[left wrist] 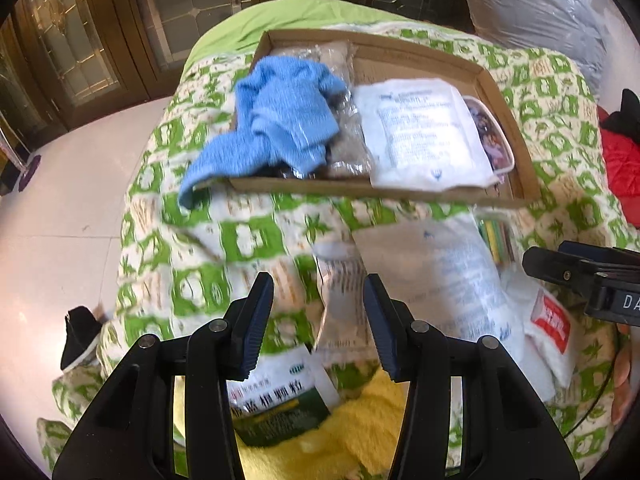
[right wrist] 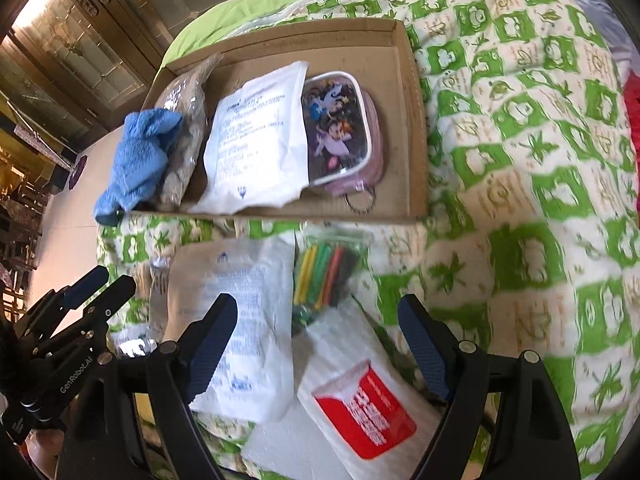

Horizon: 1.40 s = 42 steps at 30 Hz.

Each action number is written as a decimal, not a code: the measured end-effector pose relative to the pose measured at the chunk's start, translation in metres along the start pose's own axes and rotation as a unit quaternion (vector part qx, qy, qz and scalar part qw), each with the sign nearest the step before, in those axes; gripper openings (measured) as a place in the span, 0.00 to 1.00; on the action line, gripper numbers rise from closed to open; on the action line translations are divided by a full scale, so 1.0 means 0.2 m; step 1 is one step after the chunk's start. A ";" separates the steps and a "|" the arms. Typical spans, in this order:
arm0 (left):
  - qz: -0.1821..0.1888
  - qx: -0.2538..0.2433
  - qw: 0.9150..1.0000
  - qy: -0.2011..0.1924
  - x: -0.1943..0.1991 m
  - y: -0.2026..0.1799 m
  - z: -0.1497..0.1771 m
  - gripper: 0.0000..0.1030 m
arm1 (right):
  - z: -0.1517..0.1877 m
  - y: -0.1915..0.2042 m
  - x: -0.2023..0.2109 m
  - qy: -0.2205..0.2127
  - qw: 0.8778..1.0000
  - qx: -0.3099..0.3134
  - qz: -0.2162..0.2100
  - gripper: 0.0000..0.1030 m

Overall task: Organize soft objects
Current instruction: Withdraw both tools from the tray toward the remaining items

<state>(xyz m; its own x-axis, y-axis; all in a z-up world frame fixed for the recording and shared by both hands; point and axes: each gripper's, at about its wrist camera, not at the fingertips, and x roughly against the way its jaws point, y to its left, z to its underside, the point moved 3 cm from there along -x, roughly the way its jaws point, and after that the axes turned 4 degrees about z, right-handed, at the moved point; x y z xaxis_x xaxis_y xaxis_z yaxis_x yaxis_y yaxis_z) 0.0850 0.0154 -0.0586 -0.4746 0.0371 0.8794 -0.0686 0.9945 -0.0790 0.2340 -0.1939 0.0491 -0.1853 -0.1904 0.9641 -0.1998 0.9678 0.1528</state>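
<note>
A shallow cardboard tray (left wrist: 360, 190) (right wrist: 400, 120) lies on a green-patterned quilt. In it are a blue towel (left wrist: 280, 120) (right wrist: 138, 160) hanging over its left edge, a clear bag of grey stuff (left wrist: 348, 136) (right wrist: 188, 120), a white printed pouch (left wrist: 424, 136) (right wrist: 256, 140) and a cartoon pencil case (left wrist: 494, 136) (right wrist: 340, 128). On the quilt in front lie another white pouch (left wrist: 452, 280) (right wrist: 244, 320), a slim packet (left wrist: 344, 304), a bag of coloured sticks (right wrist: 324, 276), a red-and-white packet (right wrist: 364, 408) (left wrist: 552, 320), a green medicine bag (left wrist: 276, 404) and a yellow cloth (left wrist: 360, 432). My left gripper (left wrist: 318, 316) is open above the slim packet. My right gripper (right wrist: 316, 344) is open above the packets.
The quilt (right wrist: 520, 160) covers a bed that drops to a white tiled floor (left wrist: 60, 220) on the left. A wooden cabinet with glass doors (left wrist: 100, 40) stands behind. A plastic-wrapped bundle (left wrist: 540, 8) and a red item (left wrist: 620, 160) lie at the right. A black shoe (left wrist: 80, 332) sits on the floor.
</note>
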 end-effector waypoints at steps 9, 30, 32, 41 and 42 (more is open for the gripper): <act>0.012 0.027 1.000 0.001 0.08 0.07 0.06 0.45 | 0.06 -0.01 0.04 0.002 1.000 0.004 -0.004 0.89; 0.082 -0.083 0.991 0.057 0.12 -0.14 0.23 0.45 | 0.10 0.02 0.05 0.009 1.000 0.006 -0.001 0.90; 0.087 -0.102 0.989 0.065 0.11 -0.17 0.25 0.45 | 0.10 0.03 0.04 0.010 1.000 0.008 -0.002 0.90; 0.085 -0.142 0.981 0.103 0.03 -0.25 0.29 0.62 | 0.08 0.11 0.02 0.010 1.000 0.022 -0.015 0.90; 0.084 -0.135 0.982 0.106 0.01 -0.24 0.28 0.62 | 0.08 0.12 0.02 0.007 1.000 0.021 -0.014 0.90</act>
<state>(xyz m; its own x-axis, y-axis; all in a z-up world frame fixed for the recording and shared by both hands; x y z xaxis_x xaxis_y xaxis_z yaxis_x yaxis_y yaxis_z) 0.0374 -0.0382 -0.0791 -0.2634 0.1945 0.9449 0.2437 0.9611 -0.1299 0.2140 -0.1745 0.0529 -0.1656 -0.2154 0.9624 -0.2448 0.9543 0.1715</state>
